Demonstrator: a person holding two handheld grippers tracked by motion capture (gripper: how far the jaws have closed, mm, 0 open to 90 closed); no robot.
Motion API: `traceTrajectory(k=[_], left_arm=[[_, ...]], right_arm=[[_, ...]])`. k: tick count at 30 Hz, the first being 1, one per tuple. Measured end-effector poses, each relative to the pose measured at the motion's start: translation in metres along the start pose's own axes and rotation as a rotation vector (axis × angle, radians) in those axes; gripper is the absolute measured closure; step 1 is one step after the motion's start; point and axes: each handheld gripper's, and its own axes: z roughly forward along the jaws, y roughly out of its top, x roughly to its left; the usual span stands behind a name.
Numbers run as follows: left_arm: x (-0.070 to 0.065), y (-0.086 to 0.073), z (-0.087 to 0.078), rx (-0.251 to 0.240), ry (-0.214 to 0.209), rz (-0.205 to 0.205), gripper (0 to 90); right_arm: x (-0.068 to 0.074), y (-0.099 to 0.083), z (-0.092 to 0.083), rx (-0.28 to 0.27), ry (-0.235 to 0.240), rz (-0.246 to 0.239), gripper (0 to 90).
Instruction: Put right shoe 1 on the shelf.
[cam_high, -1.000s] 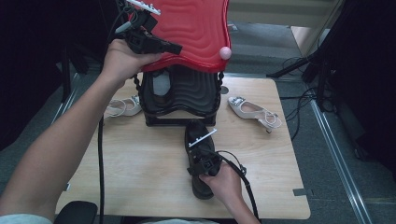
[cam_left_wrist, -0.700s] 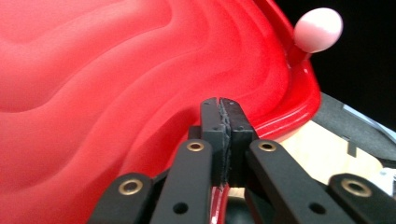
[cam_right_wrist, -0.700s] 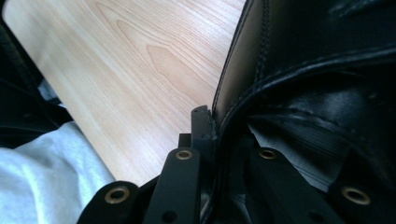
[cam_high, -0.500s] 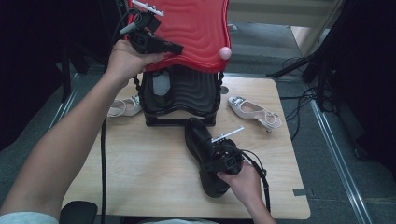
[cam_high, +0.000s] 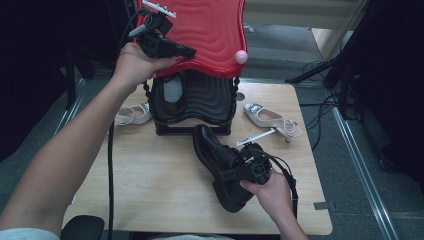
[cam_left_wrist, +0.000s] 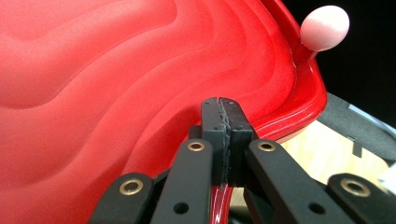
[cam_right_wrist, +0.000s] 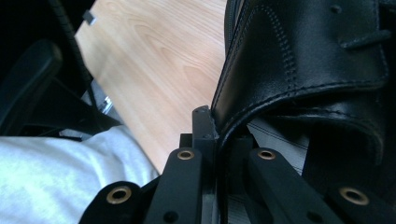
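Observation:
My left gripper (cam_high: 186, 51) is shut on the front rim of a red wavy lid (cam_high: 210, 30) and holds it raised over a black ribbed case (cam_high: 195, 100). In the left gripper view its jaws (cam_left_wrist: 225, 116) pinch the red lid (cam_left_wrist: 116, 84) near a pink knob (cam_left_wrist: 325, 28). My right gripper (cam_high: 231, 172) is shut on the collar of a black leather shoe (cam_high: 215, 150), which hangs tilted just above the table in front of the case. The right gripper view shows the jaws (cam_right_wrist: 212, 128) closed on the shoe's stitched top edge (cam_right_wrist: 303, 51).
A white heeled shoe (cam_high: 272, 119) lies right of the case and another (cam_high: 132, 115) left of it on the wooden table (cam_high: 150, 185). A black cable trails from each gripper. A black chair part (cam_high: 82, 227) sits at the near left edge.
The right gripper has moved right and up with the black shoe, which has lifted and tilted. The left gripper and the red lid have stayed still.

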Motion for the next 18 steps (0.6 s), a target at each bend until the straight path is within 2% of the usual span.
traceTrajectory(k=[5, 12, 18], left_arm=[[0.001, 0.0, 0.0, 0.0, -0.006, -0.004, 90.0], [-0.001, 0.001, 0.0, 0.007, 0.006, -0.012, 90.0], [0.0, 0.001, 0.0, 0.008, -0.004, -0.019, 90.0]], right_arm=[[0.02, 0.008, -0.019, -0.009, -0.008, -0.045, 87.8], [0.022, 0.024, -0.036, -0.064, -0.032, -0.061, 87.7], [0.024, 0.052, -0.043, -0.14, -0.053, -0.08, 87.0]])
